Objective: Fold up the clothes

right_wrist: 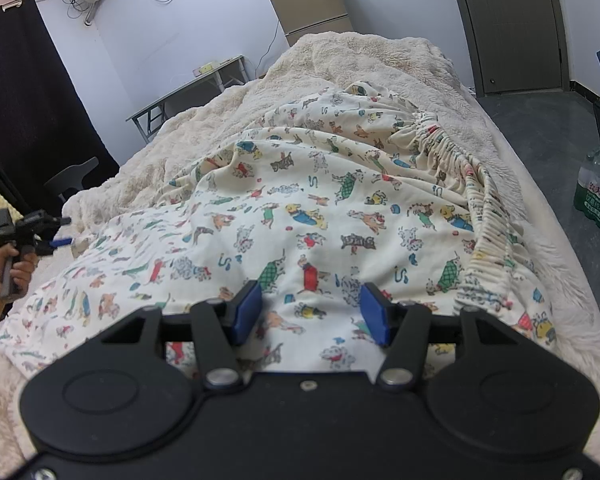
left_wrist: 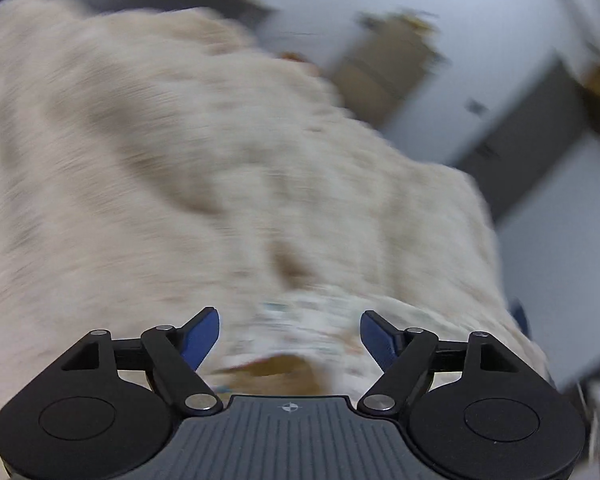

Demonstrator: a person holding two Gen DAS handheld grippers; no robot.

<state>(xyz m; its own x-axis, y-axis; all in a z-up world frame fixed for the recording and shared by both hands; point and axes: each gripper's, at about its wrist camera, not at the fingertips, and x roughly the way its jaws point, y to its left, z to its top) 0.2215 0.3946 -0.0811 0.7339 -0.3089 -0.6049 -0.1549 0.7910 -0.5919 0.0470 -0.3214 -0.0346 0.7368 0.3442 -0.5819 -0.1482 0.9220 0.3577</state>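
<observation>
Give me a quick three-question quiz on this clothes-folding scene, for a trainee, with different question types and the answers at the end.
1. True or false: the printed garment lies on a bare wooden table.
2. Multiple choice: what stands at the back of the room, beyond the fluffy blanket? A) a fridge B) a washing machine C) a bookshelf
3. Short answer: in the right wrist view, on which side of the picture does the garment's elastic waistband show?

Key: 1. False, it lies on the fluffy blanket. 2. A. 3. The right side.
</observation>
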